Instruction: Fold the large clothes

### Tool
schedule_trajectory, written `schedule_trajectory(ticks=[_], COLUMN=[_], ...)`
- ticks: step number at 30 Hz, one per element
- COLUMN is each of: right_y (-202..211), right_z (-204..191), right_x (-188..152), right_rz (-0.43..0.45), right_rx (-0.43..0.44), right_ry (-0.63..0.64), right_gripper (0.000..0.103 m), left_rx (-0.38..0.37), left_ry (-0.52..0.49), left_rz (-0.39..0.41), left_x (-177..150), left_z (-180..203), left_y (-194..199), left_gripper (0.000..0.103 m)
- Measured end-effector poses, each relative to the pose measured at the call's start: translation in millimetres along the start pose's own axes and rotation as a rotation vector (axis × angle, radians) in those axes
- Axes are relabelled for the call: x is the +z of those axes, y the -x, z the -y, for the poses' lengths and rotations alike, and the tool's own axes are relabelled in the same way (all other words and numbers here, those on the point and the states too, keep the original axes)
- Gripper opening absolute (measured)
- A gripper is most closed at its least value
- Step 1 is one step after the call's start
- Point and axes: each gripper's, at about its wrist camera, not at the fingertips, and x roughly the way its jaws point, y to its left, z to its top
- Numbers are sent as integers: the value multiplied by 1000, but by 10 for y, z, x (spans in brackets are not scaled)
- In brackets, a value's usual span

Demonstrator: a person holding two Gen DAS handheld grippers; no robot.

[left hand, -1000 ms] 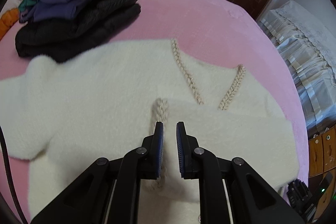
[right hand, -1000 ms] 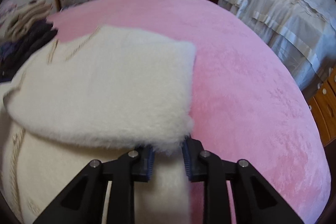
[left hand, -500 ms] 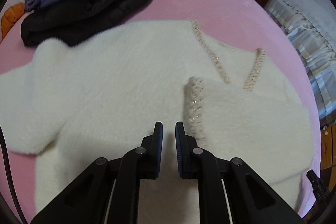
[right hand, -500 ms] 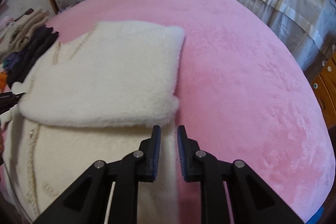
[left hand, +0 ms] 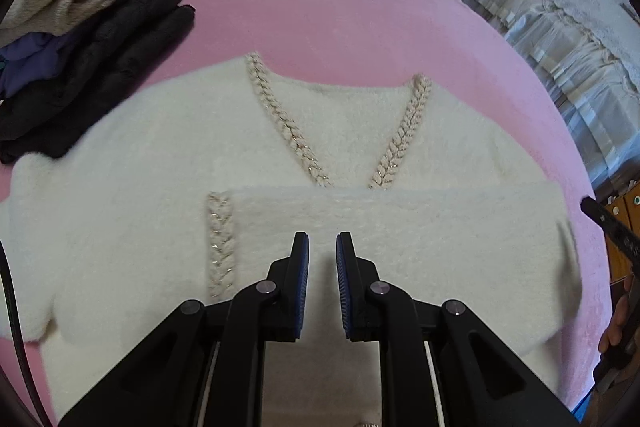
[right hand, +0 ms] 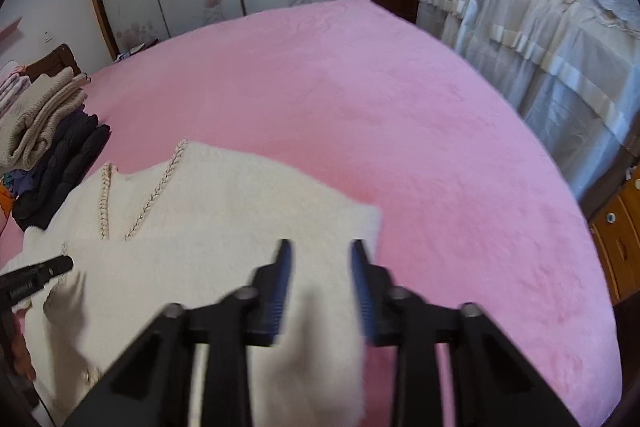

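Note:
A fluffy cream cardigan (left hand: 160,167) with braided neck trim (left hand: 280,115) lies flat on the pink bed cover (left hand: 340,19). Its right half is folded across the front as a flap (left hand: 420,227). My left gripper (left hand: 322,247) hovers over that flap, jaws a little apart and empty. My right gripper (right hand: 320,255) is open and empty above the folded right edge of the cardigan (right hand: 224,227). The left gripper's tip shows in the right wrist view (right hand: 40,273).
A stack of folded clothes, beige on top of dark ones (left hand: 92,27), sits at the cardigan's far left. A second bed with a pale cover (right hand: 540,27) stands to the right. Wooden drawers (right hand: 620,239) are beyond the bed's right edge.
The right gripper let go of the folded flap, opened wider and lifted back. The left gripper shifted right, from the braided front edge to over the flap.

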Motion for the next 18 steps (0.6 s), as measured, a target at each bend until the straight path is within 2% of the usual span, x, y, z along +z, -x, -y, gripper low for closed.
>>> schedule_trajectory(ticks=[3, 5, 7, 10, 13, 18], right_y=[-308, -515, -659, -710, -695, -567], right_z=[-130, -147, -63, 121, 194, 203], right_x=[17, -14, -68, -117, -126, -123], right_rz=[-42, -84, -113, -122, -122, -140], right_rx=[-8, -51, -110, -133, -99, -86], right_ry=[18, 42, 44, 6, -7, -33], right_gripper=[13, 12, 3, 0, 0, 0], left_rx=[26, 28, 11, -30, -56, -8], left_ry=[-9, -12, 3, 49, 64, 8], left_rz=[-36, -31, -31, -41, -40, -34], left_x=[-14, -26, -23, -10, 7, -19], left_z=[-19, -53, -115, -260, -336, -242], left_y=[-210, -274, -295, -327, -344, -274], left_gripper=[12, 13, 13, 12, 12, 13])
